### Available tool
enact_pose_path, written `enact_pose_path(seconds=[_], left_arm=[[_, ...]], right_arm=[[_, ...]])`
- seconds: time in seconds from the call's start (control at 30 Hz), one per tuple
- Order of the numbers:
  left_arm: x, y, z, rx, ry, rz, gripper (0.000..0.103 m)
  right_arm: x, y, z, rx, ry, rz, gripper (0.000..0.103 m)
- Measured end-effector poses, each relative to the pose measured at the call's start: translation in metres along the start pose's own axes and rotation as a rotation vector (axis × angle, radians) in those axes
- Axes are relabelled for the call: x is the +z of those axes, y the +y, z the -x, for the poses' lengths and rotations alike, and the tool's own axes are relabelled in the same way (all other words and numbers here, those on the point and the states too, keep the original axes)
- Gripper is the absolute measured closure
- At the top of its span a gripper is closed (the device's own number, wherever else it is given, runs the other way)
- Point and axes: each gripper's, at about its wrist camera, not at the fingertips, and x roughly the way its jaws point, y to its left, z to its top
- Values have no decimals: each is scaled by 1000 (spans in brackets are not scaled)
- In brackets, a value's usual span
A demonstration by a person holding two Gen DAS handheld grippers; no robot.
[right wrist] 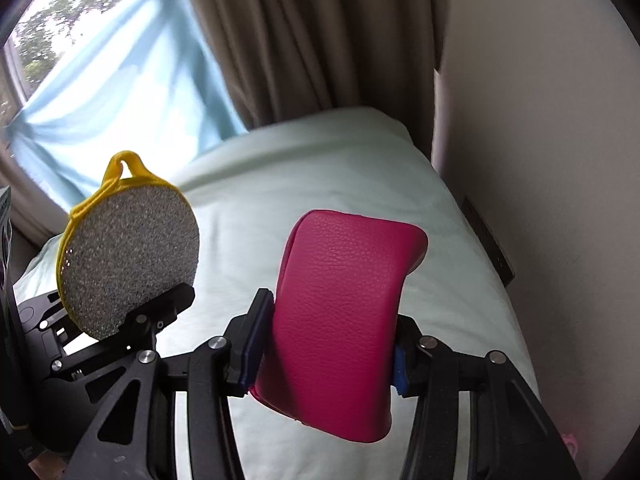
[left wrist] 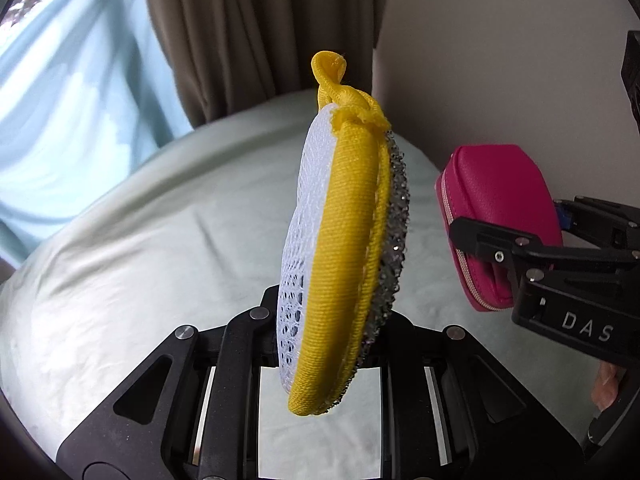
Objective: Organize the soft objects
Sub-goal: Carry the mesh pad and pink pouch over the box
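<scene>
A round scrubber [left wrist: 344,256] is held on edge, upright, above a pale green bed [left wrist: 132,248]. 3 surfaces are noted: a white mesh face with holes on the left, a yellow woven fabric rim, and a silver glittering scouring face on the right. A yellow hanging loop [left wrist: 328,74] is seen at its top. The left gripper [left wrist: 332,344] is clamped on its lower part, 1 finger against each face.

From the right wrist view the scouring face of the scrubber [right wrist: 128,256] is shown full on, grey and speckled, edged in yellow.

A pink pouch [right wrist: 340,320] of grained leather-like material is held by the right gripper [right wrist: 324,352]. It is pinched across its width between 2 blue-padded fingers and is bowed by the squeeze. In the left wrist view a pale zip [left wrist: 454,232] is seen running along the edge of the pouch [left wrist: 500,216]. It is carried above the bed, near the scrubber but apart from it.

The letters "DAS" [left wrist: 586,330] are read in white on the body of the right gripper [left wrist: 500,256]; further letters are cut off

A brown curtain [left wrist: 256,32] and a light blue cloth [right wrist: 120,112] are recorded behind the bed
</scene>
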Motion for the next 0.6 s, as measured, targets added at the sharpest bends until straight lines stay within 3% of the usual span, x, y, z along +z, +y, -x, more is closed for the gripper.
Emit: enact_pose_path(seconds=[0.23, 0.43, 0.6], left_arm=[[-14, 36, 105, 65, -43, 73, 88], [-54, 83, 186, 124, -50, 137, 88], [-95, 122, 226, 167, -21, 170, 88]], right_arm=[[-4, 70, 79, 81, -31, 72, 57], [-26, 136, 127, 146, -34, 124, 57], [-50, 190, 144, 186, -16, 159, 57]])
